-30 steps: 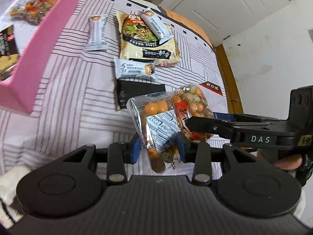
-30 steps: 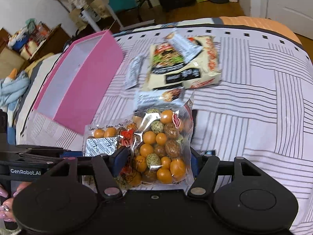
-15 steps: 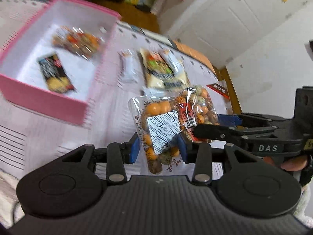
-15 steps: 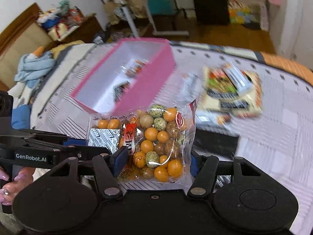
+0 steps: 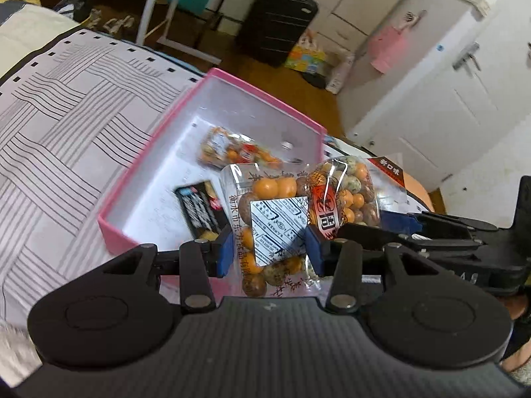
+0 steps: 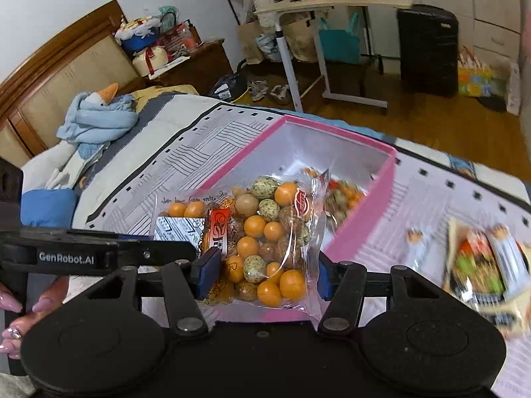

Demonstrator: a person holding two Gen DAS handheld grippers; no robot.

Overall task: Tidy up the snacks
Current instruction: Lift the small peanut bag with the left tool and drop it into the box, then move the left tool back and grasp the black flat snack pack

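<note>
Two clear bags of coated nuts are held side by side above the pink box (image 5: 114, 229) (image 6: 365, 212) on the striped bedspread. My left gripper (image 5: 269, 248) is shut on the bag with the white label (image 5: 275, 219) (image 6: 176, 229). The right gripper (image 6: 265, 275) is shut on the red-label bag (image 6: 265, 232) (image 5: 345, 192). In the left wrist view the right gripper (image 5: 391, 222) reaches in from the right. In the right wrist view the left gripper (image 6: 179, 248) comes in from the left. Inside the box lie another nut bag (image 5: 232, 152) (image 6: 341, 195) and a black packet (image 5: 199, 212).
A noodle packet (image 6: 478, 265) and wrapped bars (image 6: 415, 242) lie blurred on the bedspread right of the box. A blue plush goose (image 6: 99, 116) rests near the headboard. Beyond the bed stand a black suitcase (image 5: 275, 23) and a desk (image 6: 332, 3). A hand (image 6: 13, 298) grips the left handle.
Both grippers rose with their nut bags and carried them left, from over the loose snacks to above the pink box. The box's inside has come into view.
</note>
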